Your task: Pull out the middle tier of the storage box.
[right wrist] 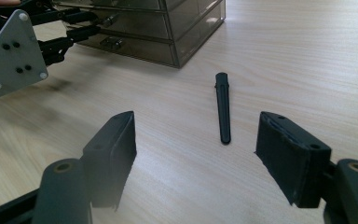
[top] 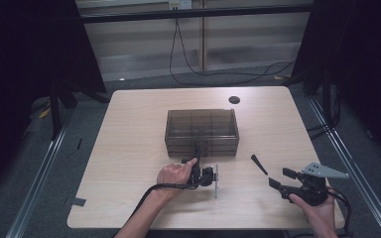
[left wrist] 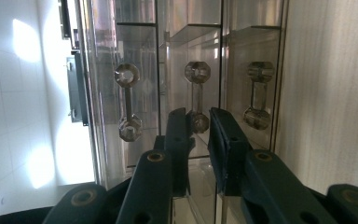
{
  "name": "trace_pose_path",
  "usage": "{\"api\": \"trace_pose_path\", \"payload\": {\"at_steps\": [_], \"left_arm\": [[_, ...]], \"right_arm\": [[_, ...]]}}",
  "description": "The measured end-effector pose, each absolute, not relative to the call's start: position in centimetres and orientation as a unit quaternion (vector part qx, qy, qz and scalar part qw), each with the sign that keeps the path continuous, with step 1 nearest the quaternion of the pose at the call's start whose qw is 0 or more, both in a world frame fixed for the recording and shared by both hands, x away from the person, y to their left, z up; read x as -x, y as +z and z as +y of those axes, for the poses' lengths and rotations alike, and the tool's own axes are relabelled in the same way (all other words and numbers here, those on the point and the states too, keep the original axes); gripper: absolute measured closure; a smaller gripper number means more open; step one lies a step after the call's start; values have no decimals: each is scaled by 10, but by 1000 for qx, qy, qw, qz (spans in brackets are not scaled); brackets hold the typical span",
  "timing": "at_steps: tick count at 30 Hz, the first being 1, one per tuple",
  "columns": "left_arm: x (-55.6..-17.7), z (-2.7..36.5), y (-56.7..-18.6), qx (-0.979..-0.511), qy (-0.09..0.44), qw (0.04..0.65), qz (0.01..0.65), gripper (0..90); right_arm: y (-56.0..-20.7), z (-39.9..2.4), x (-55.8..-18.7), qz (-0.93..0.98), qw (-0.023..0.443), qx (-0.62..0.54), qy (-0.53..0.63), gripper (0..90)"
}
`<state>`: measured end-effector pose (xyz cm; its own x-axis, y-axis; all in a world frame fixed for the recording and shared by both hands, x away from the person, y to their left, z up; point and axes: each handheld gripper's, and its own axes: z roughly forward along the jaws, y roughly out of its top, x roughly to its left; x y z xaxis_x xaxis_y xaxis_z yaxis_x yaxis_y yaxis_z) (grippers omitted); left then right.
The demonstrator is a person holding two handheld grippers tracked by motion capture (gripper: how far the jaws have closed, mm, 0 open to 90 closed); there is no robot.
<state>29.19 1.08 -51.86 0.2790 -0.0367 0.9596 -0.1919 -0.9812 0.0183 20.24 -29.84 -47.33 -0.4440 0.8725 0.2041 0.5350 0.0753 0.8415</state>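
Note:
A smoky clear drawer box (top: 202,131) stands in the middle of the wooden table (top: 129,163). My left gripper (top: 198,149) reaches its front, turned on its side. In the left gripper view the left gripper (left wrist: 199,128) has its jaws closed on one knob of the middle drawer handle (left wrist: 197,95). My right gripper (top: 282,177) hovers near the table's front right, open, with nothing in it. A black tapered stick (top: 259,164) lies on the table just beyond it. In the right gripper view the stick (right wrist: 223,107) lies ahead of the wide-apart jaws of the right gripper (right wrist: 196,135).
Two more drawer handles (left wrist: 128,102) (left wrist: 258,95) flank the gripped one. A black round grommet (top: 234,99) sits at the table's far edge. Cables (top: 188,64) trail on the floor behind the table. In the right gripper view the left gripper's grey plate (right wrist: 14,56) is at the left.

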Motion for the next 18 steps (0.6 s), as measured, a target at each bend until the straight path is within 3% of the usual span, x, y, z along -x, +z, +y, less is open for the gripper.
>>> {"api": "trace_pose_path", "payload": {"at_steps": [18], "left_arm": [[-291, 6, -520, -796, 600, 54, -60, 803]], "right_arm": [[-473, -298, -203, 712, 174, -493, 469, 282]]}}
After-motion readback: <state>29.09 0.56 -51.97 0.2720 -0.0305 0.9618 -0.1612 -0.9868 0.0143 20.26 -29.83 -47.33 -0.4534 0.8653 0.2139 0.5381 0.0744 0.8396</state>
